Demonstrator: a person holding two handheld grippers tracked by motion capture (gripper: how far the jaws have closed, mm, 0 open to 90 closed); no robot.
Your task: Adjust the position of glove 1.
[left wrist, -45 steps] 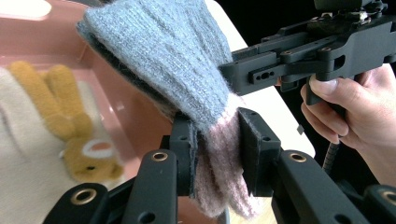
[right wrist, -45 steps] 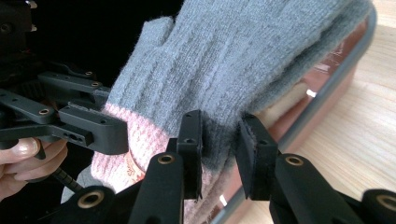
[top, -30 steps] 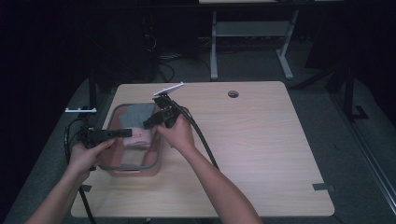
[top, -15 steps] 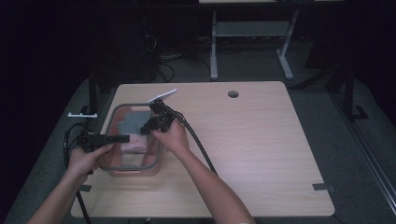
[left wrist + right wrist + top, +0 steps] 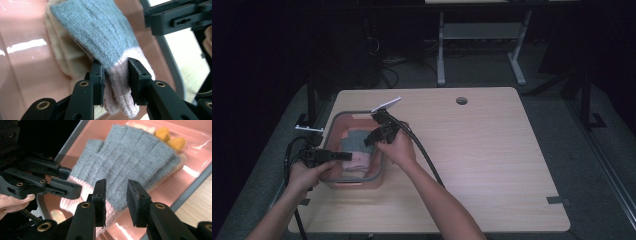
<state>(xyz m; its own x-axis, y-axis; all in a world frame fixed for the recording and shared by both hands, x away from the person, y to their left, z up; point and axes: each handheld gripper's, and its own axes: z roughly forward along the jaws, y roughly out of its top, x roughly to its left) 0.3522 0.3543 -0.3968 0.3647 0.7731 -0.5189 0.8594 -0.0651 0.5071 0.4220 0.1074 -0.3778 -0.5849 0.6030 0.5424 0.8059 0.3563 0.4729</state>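
Table [image 5: 492, 165]: light wood top, I'm at near edge, both forearms coming in from the bottom of the high view. Small round hole [image 5: 461, 100] near far edge.

Bin [image 5: 343, 118]: pinkish plastic, grey rim, rounded corners, sits on the table's left part. Both my tools work over it.

Glove [image 5: 100, 32]: grey knit w/ pale pink cuff, lies in the bin on top of a cream knit piece [image 5: 58, 53], prob. a second glove, can't confirm. Fingers point to far side of bin, cuff toward my L tool. In the right gripper view two orange-yellow knit bits [image 5: 170, 138] peek out past the glove's fingertips; can't tell what they belong to.

L gripper [image 5: 115, 75]: comes in from bin's left side, roughly level. Jaws clamped on the pink cuff, fabric bunched between the pads, cuff end hanging out below them. L gripper also seen from the right gripper view [image 5: 72, 181], at the cuff edge.

R gripper [image 5: 116, 192]: held over bin's right half, angled down at the glove's palm area. Jaws apart w/ a clear gap, have just been opening a bit; nothing pinched between them, glove lies beyond the tips. Can't tell if tips touch the knit.
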